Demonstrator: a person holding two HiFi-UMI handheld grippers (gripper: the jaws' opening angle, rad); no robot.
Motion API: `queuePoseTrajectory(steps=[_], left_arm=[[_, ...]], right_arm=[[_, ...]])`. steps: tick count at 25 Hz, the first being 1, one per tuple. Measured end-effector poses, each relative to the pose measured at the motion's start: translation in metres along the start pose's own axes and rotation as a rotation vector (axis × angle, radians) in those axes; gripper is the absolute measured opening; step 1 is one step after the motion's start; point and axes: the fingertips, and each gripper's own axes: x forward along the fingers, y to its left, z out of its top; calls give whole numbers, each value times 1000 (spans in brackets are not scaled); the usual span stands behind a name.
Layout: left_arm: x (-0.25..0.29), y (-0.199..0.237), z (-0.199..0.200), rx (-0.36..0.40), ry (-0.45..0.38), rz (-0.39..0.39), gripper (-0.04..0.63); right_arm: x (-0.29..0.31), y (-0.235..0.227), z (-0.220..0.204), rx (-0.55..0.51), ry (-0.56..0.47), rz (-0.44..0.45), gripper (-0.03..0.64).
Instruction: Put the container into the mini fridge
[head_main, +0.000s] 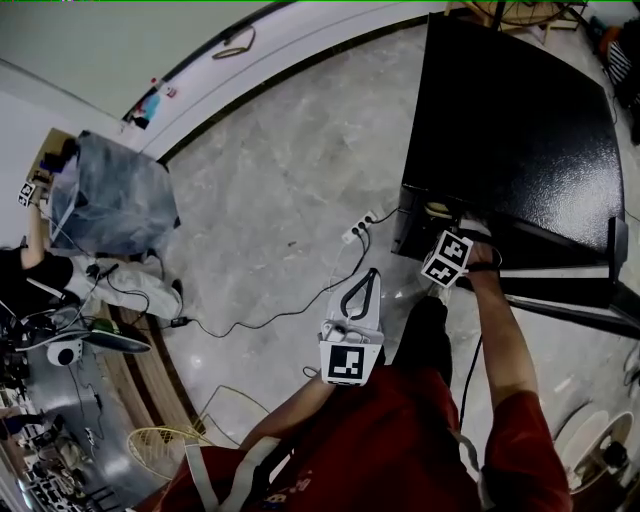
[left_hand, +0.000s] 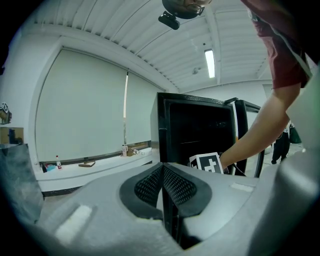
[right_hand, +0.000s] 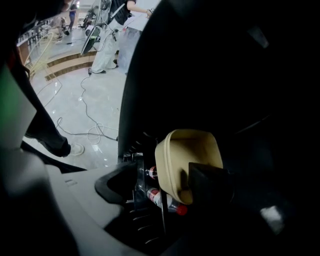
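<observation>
Your right tongs (right_hand: 167, 176) gape astride the container (right_hand: 187, 152), likely light and stiff; grip its 3 o'clock rim; left tongs (left_hand: 163, 181) shut, empty.

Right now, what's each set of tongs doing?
Left tongs: closed, empty.
Right tongs: open, with the container wall between them, not gripped.

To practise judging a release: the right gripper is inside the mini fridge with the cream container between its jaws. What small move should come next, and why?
Probably draw the right gripper straight back out of the mini fridge. Its jaws stand wide apart, the container seems set down inside beside the bottles, and one jaw reaches into it, so withdraw gently.
</observation>
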Motion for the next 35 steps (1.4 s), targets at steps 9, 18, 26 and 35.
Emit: queuePoseTrajectory(steps=[9,18,26,35], left_arm=[[-3,-4,9,5,-38,-44,5],[-8,-8,10,-10,-55,-83,5],[-18,-8,18,-11,-77,-110,5],[-26,-10,42,7,-118,-154,5]], right_arm=[[-52,12,3,75,-52,-96,321],[-128,35,-11,263,-100,-186,327],[-215,51,-5,625,-250,-295,334],[-328,23,0,1172,-659,-459,334]])
